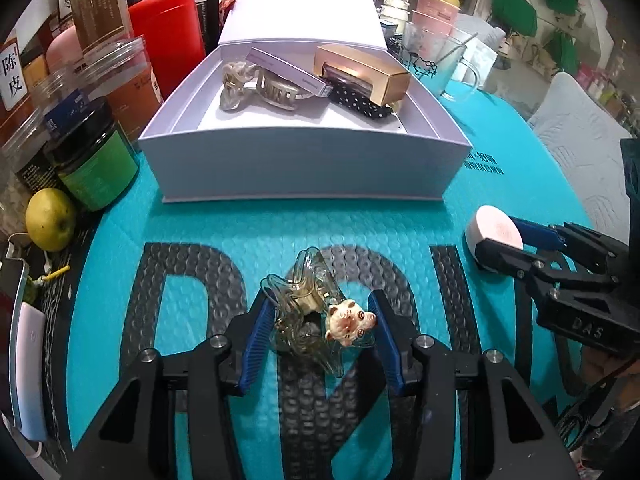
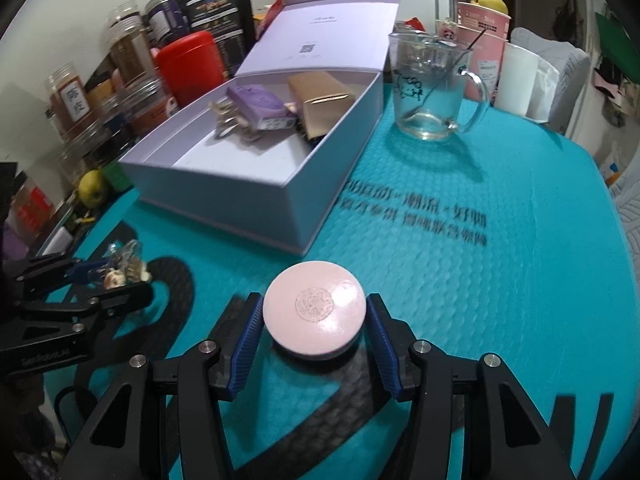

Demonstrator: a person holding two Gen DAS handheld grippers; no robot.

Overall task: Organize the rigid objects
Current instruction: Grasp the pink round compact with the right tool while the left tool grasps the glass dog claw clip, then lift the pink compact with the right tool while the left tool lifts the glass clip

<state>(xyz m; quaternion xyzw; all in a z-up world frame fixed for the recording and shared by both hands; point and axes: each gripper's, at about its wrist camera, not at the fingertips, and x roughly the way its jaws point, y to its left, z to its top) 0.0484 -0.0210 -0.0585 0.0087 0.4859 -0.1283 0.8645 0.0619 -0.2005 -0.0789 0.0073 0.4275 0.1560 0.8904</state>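
Grippers both clamped: left gripper (image 1: 320,332) on hair clip (image 1: 308,316), right gripper (image 2: 315,320) on pink compact (image 2: 315,312)

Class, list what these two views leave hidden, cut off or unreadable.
- Left wrist view: black dotted item in the white box, mostly covered by the gold box.
- Left wrist view: right tool body, cut by the edge.
- Right wrist view: jar label characters, blurred.

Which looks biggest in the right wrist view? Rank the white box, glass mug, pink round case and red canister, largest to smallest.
1. white box
2. glass mug
3. pink round case, which sits nearest the camera, so its rank against the mug is unsure
4. red canister, partly hidden
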